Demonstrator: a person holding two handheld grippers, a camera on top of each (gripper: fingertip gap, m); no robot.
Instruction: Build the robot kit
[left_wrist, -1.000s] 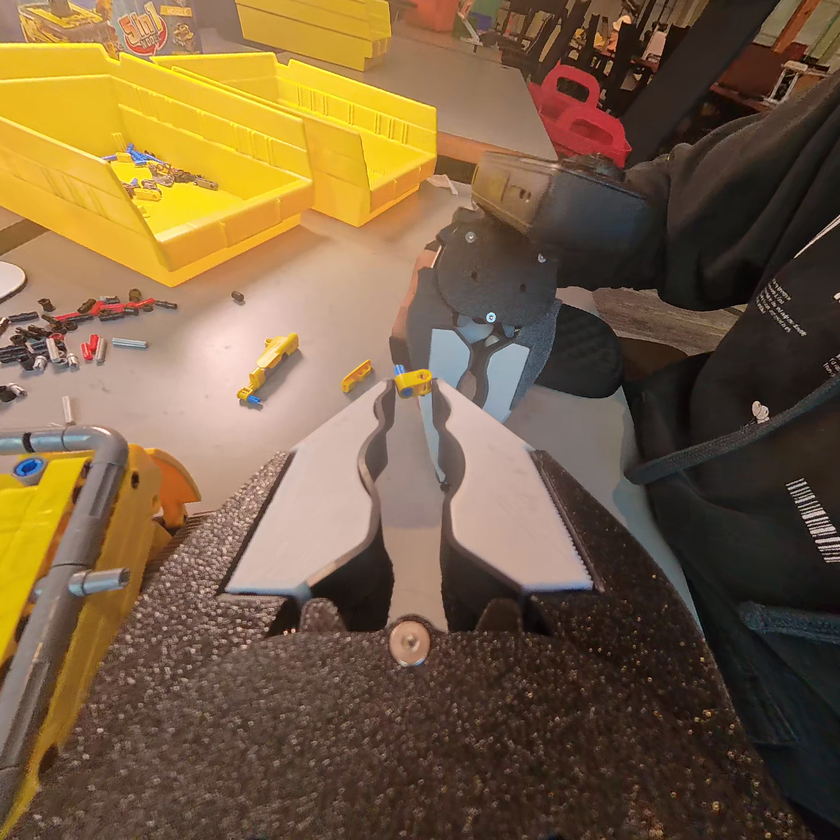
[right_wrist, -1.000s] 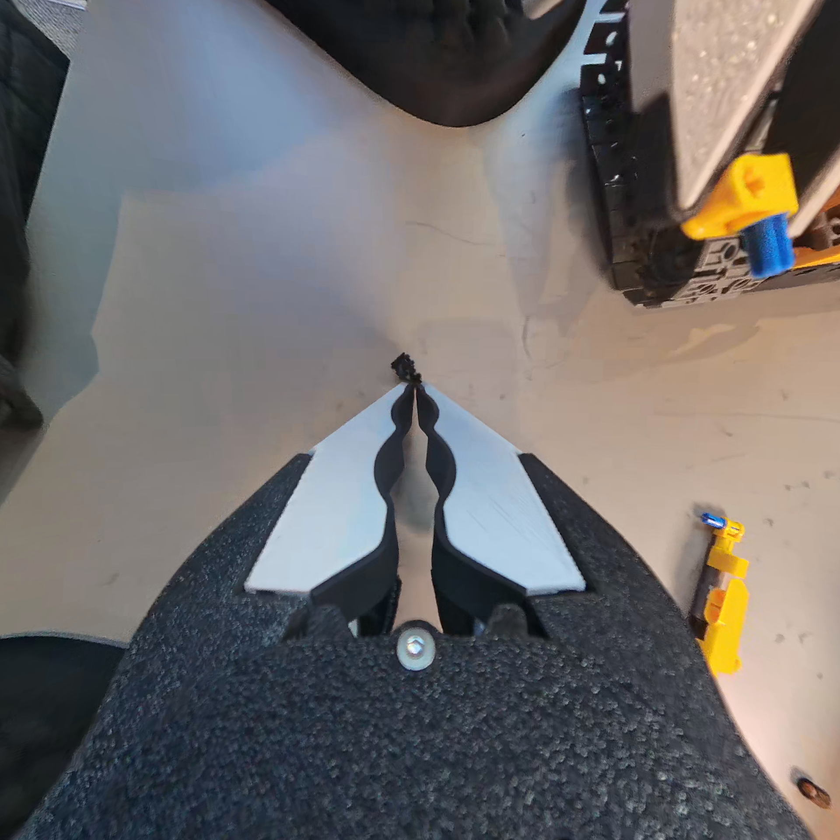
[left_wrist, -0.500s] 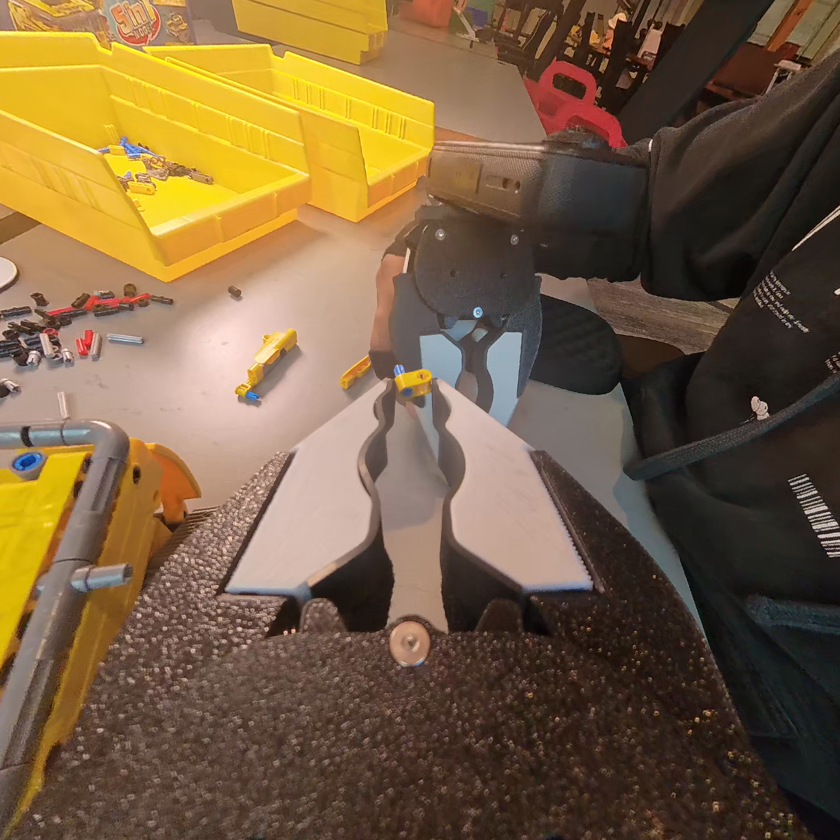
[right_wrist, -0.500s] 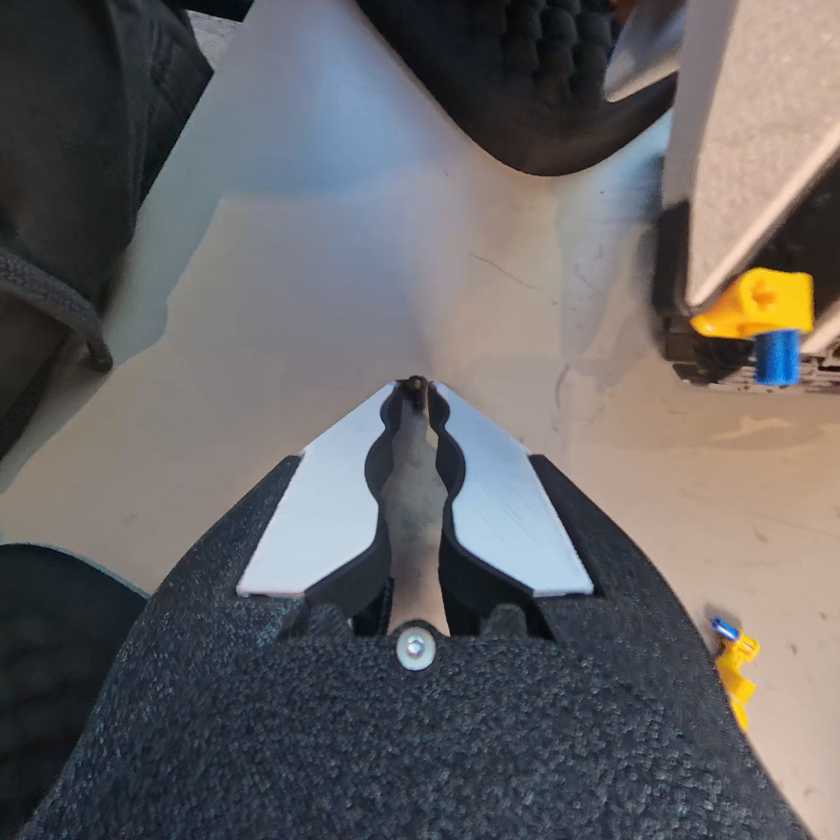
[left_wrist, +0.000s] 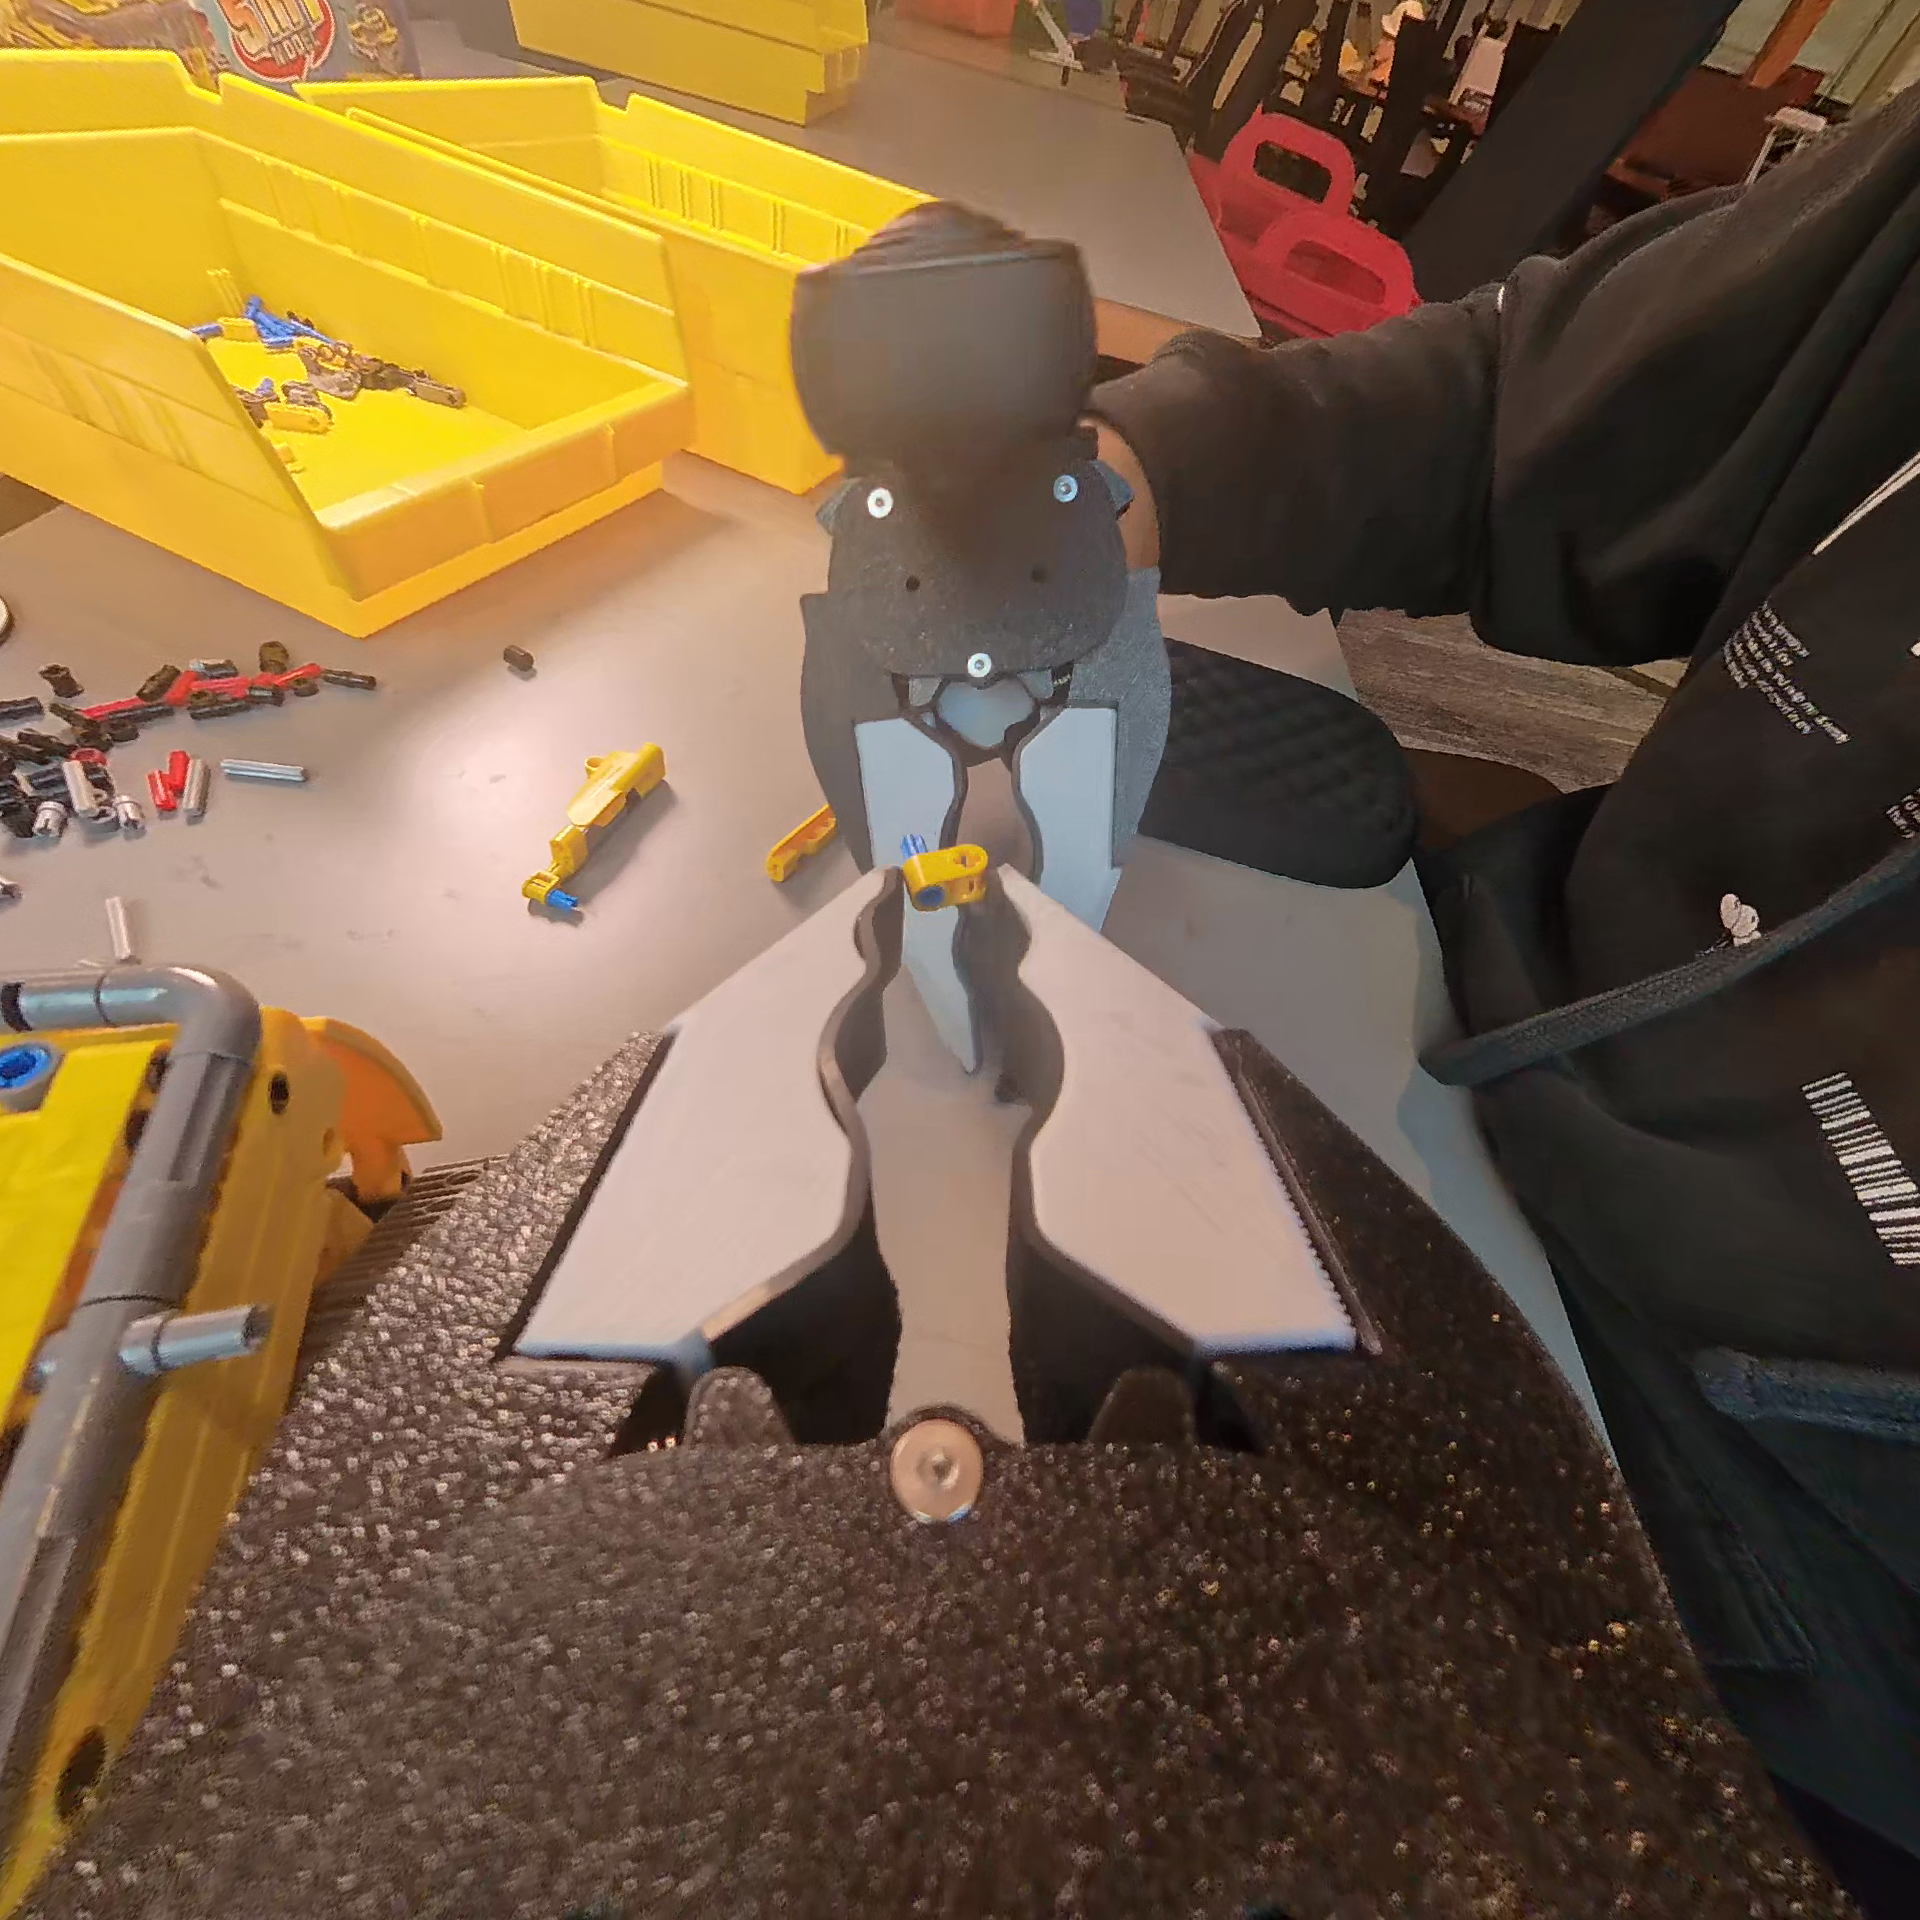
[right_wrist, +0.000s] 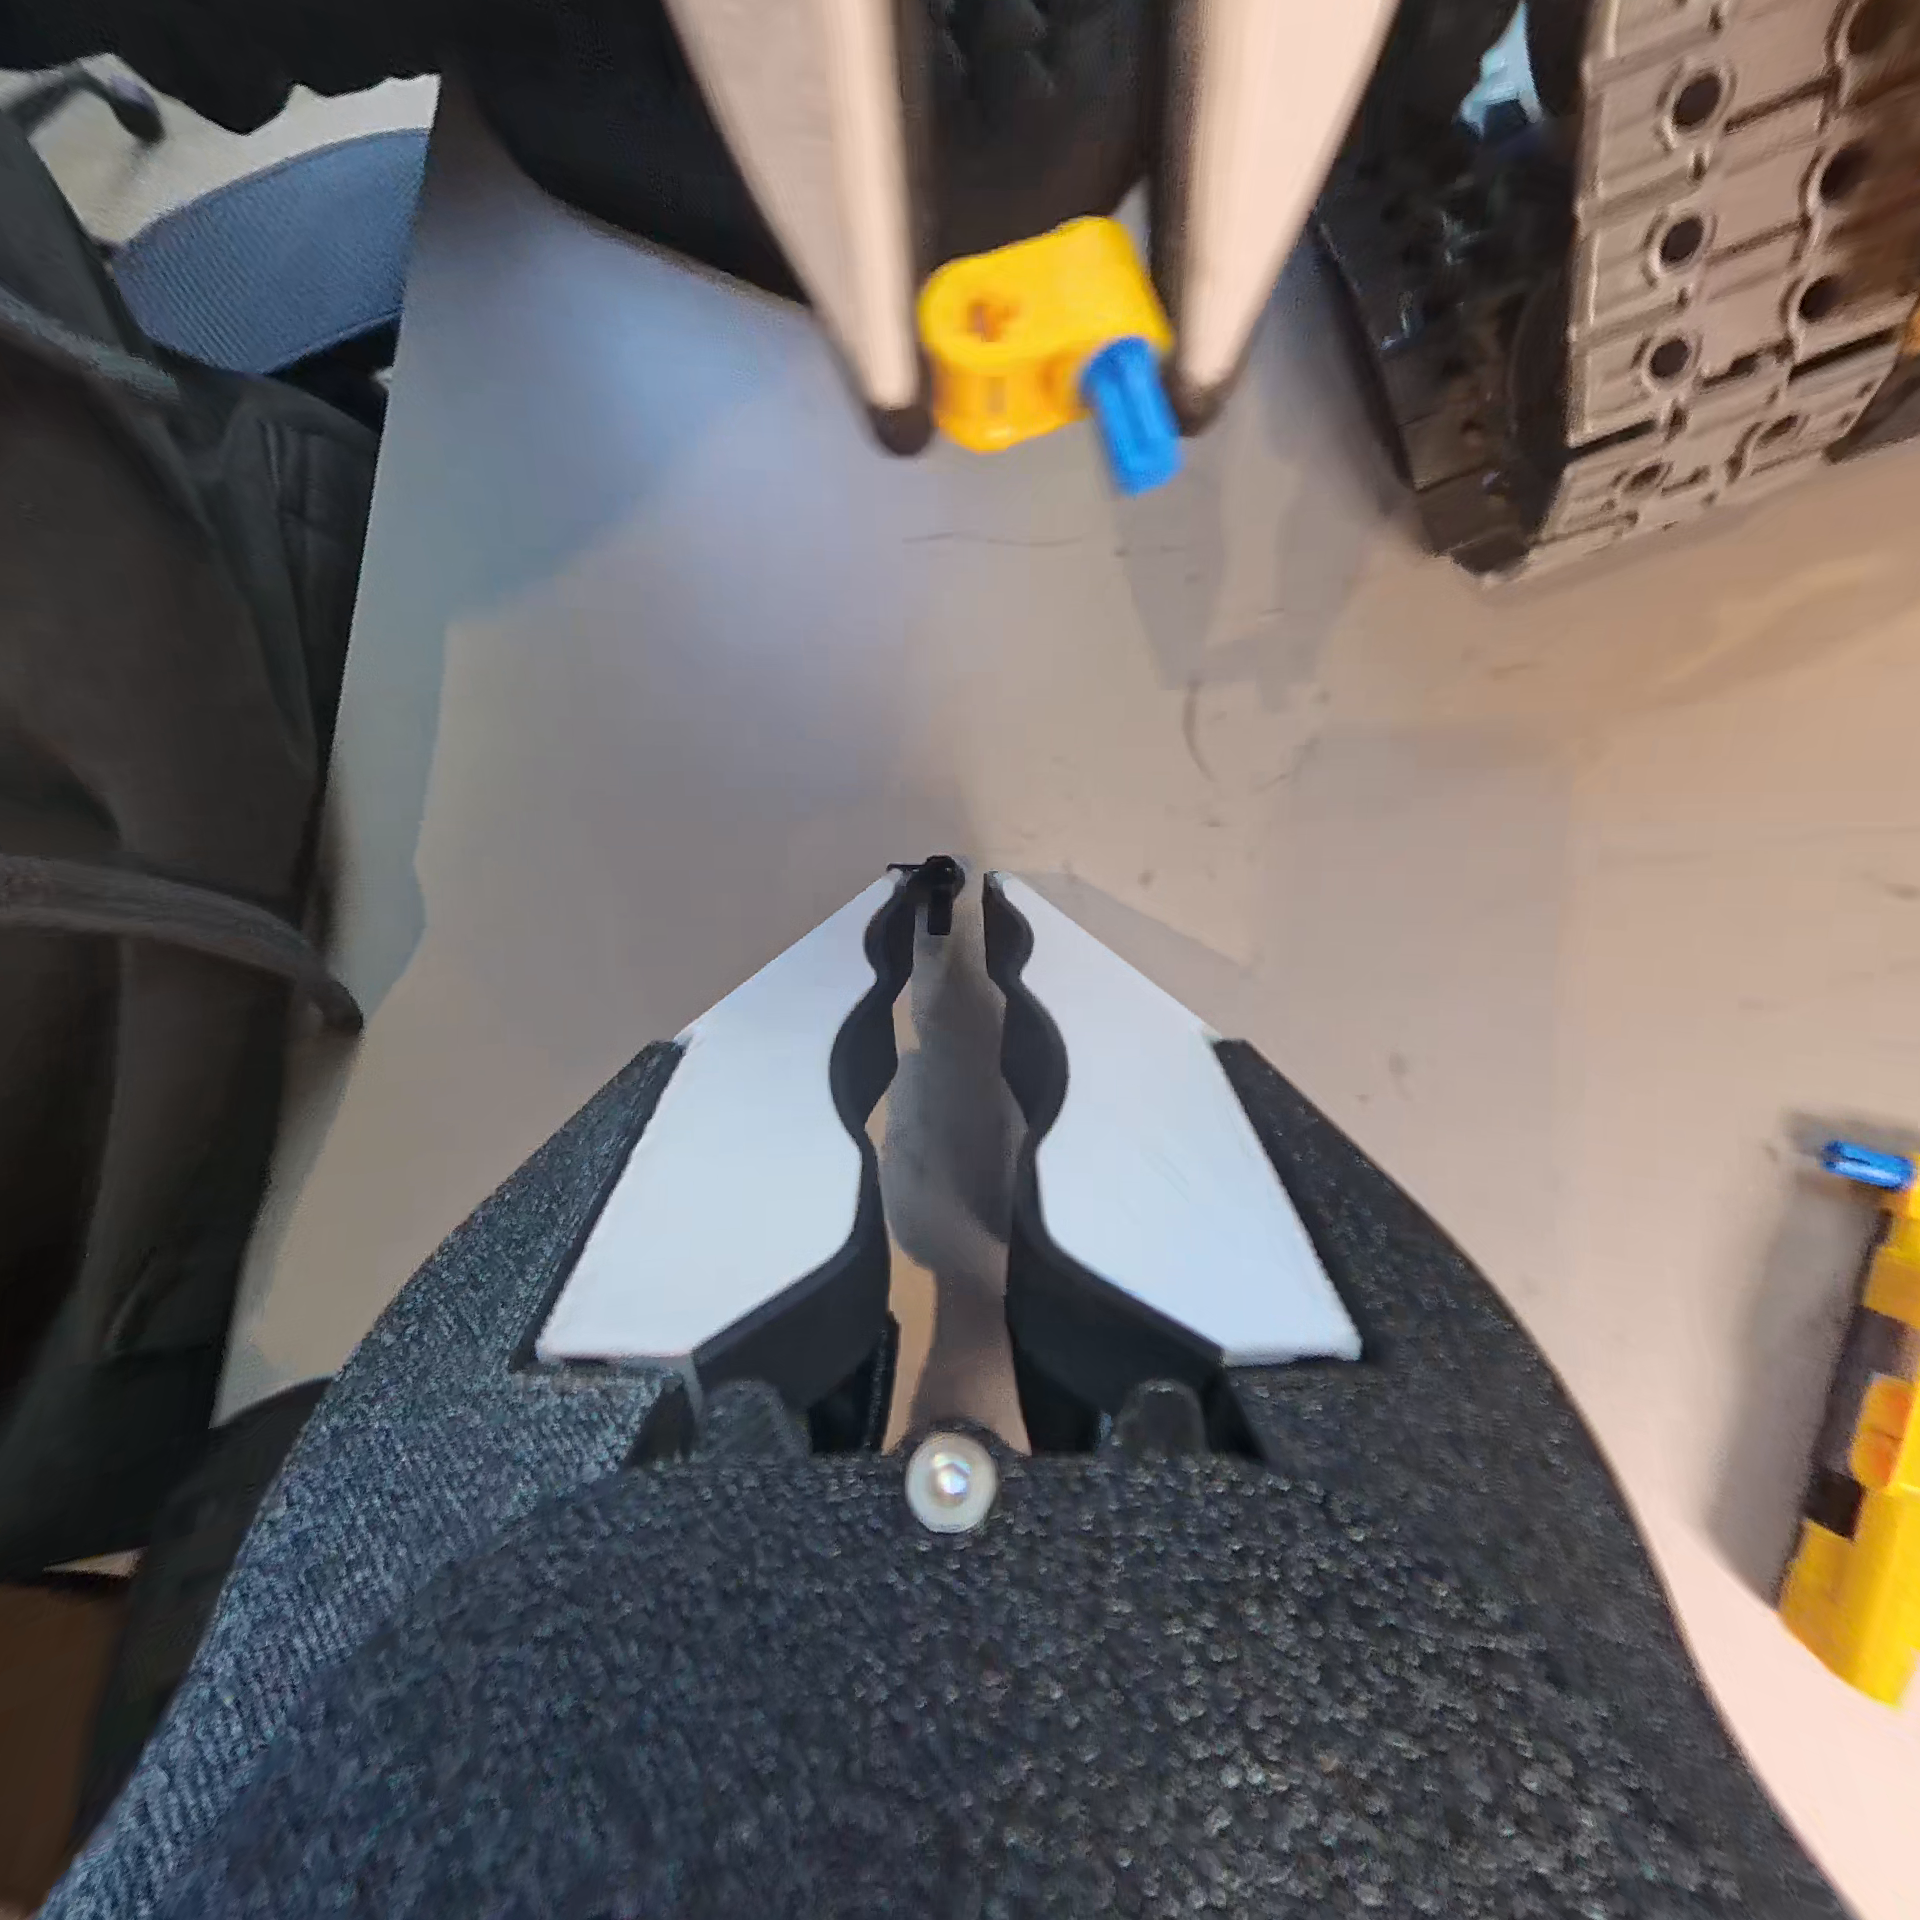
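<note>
The left gripper (left_wrist: 943, 891) has its jaws nearly closed, pinching a small yellow plastic connector with a blue pin (left_wrist: 943, 879) above the grey counter (left_wrist: 436, 831). Facing it, tips pointing down at the counter, the right gripper (right_wrist: 940, 883) has its jaws slightly parted, with a tiny black pin (right_wrist: 935, 883) at its tips; whether they clamp it I cannot tell. Yellow plastic bins (left_wrist: 343, 416), scattered small parts (left_wrist: 135, 748) and a yellow brick-built vehicle (left_wrist: 125, 1195) lie to the left.
</note>
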